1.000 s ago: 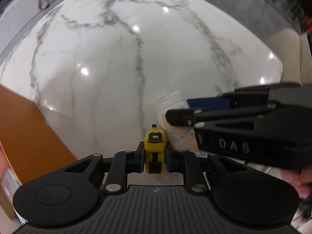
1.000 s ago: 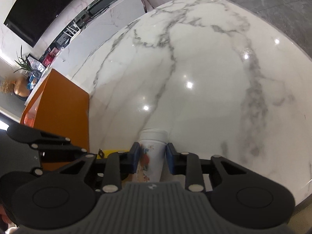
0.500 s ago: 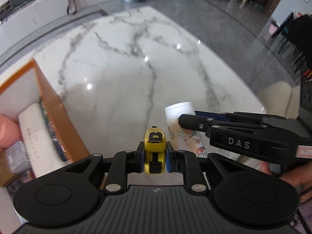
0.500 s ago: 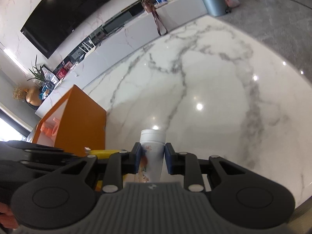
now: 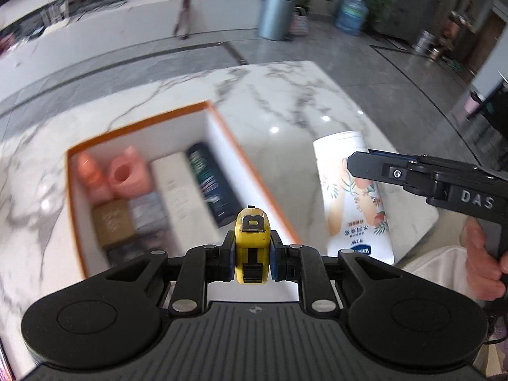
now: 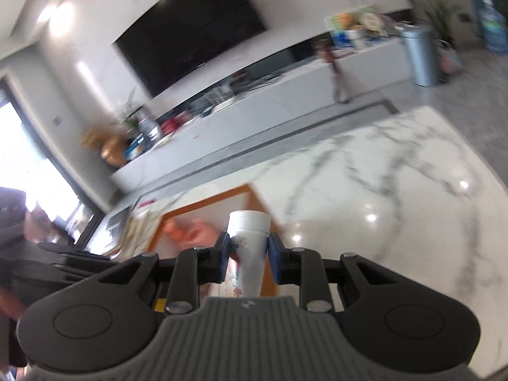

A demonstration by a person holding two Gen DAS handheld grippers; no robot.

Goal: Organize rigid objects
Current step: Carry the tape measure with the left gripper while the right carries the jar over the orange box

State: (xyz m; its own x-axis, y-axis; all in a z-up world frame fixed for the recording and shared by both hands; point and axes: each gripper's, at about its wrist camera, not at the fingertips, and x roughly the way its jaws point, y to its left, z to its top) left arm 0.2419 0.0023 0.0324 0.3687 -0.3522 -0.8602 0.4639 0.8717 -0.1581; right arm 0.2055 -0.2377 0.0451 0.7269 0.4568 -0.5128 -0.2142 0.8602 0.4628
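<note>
My left gripper point(image 5: 251, 255) is shut on a yellow tape measure point(image 5: 252, 244) and holds it above the near right corner of an open orange box point(image 5: 222, 127). My right gripper point(image 6: 248, 255) is shut on a white lotion tube with a floral print point(image 6: 249, 244). The tube also shows in the left wrist view point(image 5: 352, 197), held to the right of the box above the marble table point(image 5: 285, 101). In the right wrist view the orange box point(image 6: 203, 203) lies just beyond the tube.
The box holds two pink bottles point(image 5: 114, 177), a white carton point(image 5: 177, 197), a dark carton point(image 5: 211, 184) and small boxes point(image 5: 114, 222). Beyond the table are a grey bin point(image 5: 274, 14) and a long white counter point(image 6: 254, 95).
Both grippers have risen and tilted up with their objects. The left one moved over the orange box, whose inside now shows. The right gripper follows at its right.
</note>
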